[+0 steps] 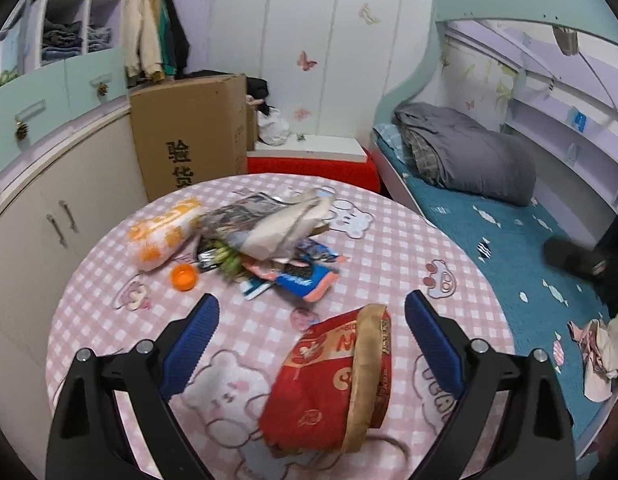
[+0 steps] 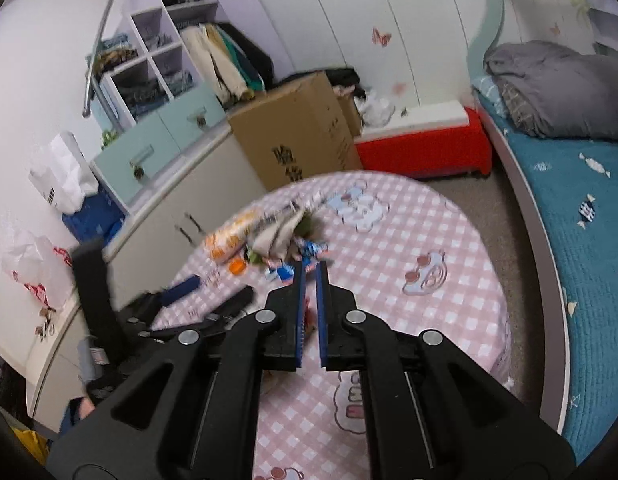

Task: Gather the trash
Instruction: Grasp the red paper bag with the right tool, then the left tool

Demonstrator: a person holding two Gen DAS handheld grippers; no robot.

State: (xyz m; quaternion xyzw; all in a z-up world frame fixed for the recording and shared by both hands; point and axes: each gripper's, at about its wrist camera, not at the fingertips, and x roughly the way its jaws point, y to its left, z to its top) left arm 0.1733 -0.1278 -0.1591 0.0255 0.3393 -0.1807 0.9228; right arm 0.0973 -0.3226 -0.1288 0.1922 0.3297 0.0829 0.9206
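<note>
A round table with a pink checked cloth [image 1: 409,240] carries a heap of trash [image 1: 269,236]: crumpled paper, snack wrappers, an orange-and-white packet [image 1: 161,236] and an orange bottle cap [image 1: 184,276]. A red snack bag [image 1: 329,376] lies nearer, between the wide-open blue-padded fingers of my left gripper [image 1: 313,312], untouched. In the right wrist view my right gripper [image 2: 312,268] hangs above the table [image 2: 449,240] with its jaws nearly together and a narrow gap; a bit of red shows below them. The heap [image 2: 277,240] lies just beyond its tips. The left gripper [image 2: 189,288] shows at its left.
A cardboard box [image 1: 189,136] and a red-and-white bench [image 1: 313,160] stand behind the table. Cabinets [image 1: 61,200] and shelves line the left. A bed with a blue cover [image 1: 489,248] and grey duvet lies right. Plastic bags [image 2: 37,268] sit at the left.
</note>
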